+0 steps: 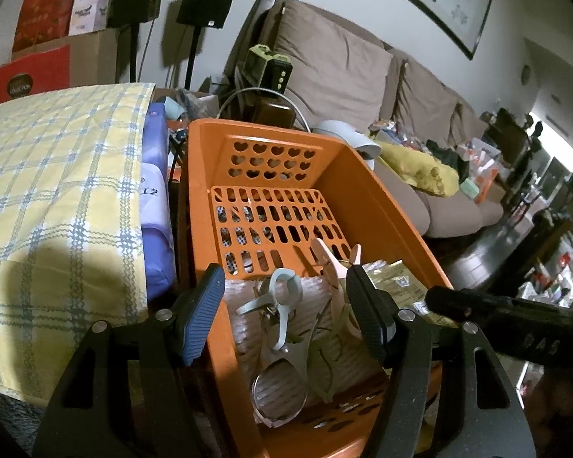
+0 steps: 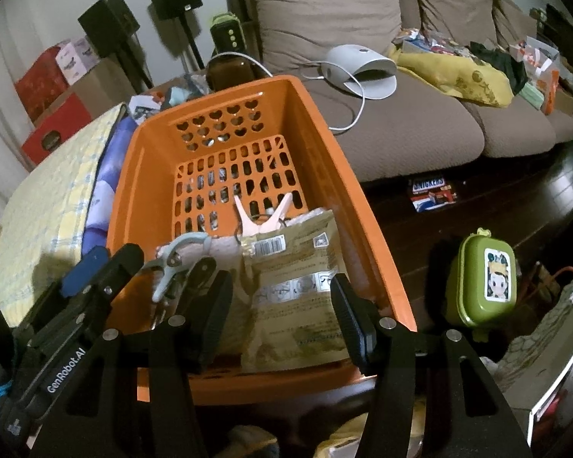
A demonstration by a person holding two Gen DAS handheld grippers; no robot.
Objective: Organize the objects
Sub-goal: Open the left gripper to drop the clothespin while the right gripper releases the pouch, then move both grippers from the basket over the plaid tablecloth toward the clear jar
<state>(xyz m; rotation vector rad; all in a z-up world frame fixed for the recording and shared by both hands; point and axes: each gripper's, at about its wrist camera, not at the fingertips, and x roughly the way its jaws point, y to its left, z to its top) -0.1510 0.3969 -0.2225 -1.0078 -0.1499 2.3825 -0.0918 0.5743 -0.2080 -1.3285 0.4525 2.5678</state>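
An orange plastic basket (image 1: 271, 129) (image 2: 217, 95) holds a grey-blue clothespin (image 1: 282, 305) (image 2: 179, 255), a pink clothespin (image 1: 332, 263) (image 2: 263, 217), a gold foil packet (image 2: 294, 297) (image 1: 397, 286) and a white ribbed pack (image 1: 244, 328). My left gripper (image 1: 284, 282) (image 2: 152, 259) is open. It straddles the basket's left wall, one finger outside, the other inside beside the clothespins. My right gripper (image 2: 280, 282) hangs open over the near end of the basket. The gold packet lies flat between its fingers, with a gap at the left pad.
A yellow plaid cloth (image 1: 57, 191) and a purple pack (image 1: 156, 210) lie left of the basket. Behind is a brown sofa (image 2: 401, 126) with a white device (image 2: 363, 68) and clutter. A green lunch box (image 2: 481, 286) stands at right, a Snickers box (image 2: 431, 191) on the dark floor.
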